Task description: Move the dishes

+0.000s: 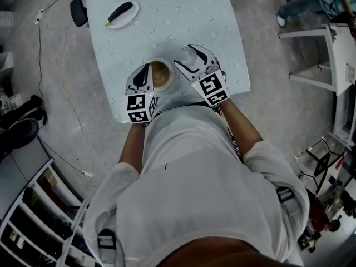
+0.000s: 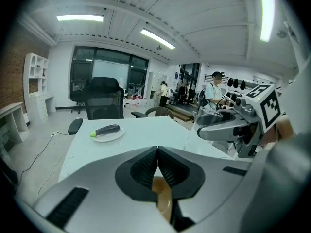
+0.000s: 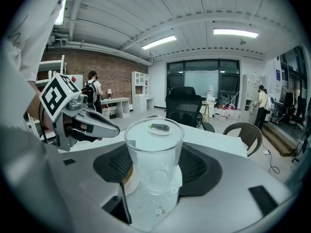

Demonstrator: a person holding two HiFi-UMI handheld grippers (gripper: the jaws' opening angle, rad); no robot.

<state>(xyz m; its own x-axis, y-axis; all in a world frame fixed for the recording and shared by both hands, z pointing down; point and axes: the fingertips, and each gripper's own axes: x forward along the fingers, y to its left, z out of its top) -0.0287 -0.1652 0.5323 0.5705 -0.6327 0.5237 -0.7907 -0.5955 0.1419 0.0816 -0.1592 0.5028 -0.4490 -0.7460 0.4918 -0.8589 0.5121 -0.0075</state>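
Left claw pinches the rim of the brown bowl by the counter's near edge; my right claw stands wide around the clear glass just beside it. I fear this one-sided rim grip could tip the bowl against the glass when lifted.

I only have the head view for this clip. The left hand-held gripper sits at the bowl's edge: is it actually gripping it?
Observer: Yes. In the left gripper view, the left hand-held gripper has its jaws shut on the bowl rim.
Operator: And the right one, by the glass?
Observer: In the right gripper view, the right hand-held gripper has its jaws apart, one on each side of the glass, which stands upright on the table and looks empty.
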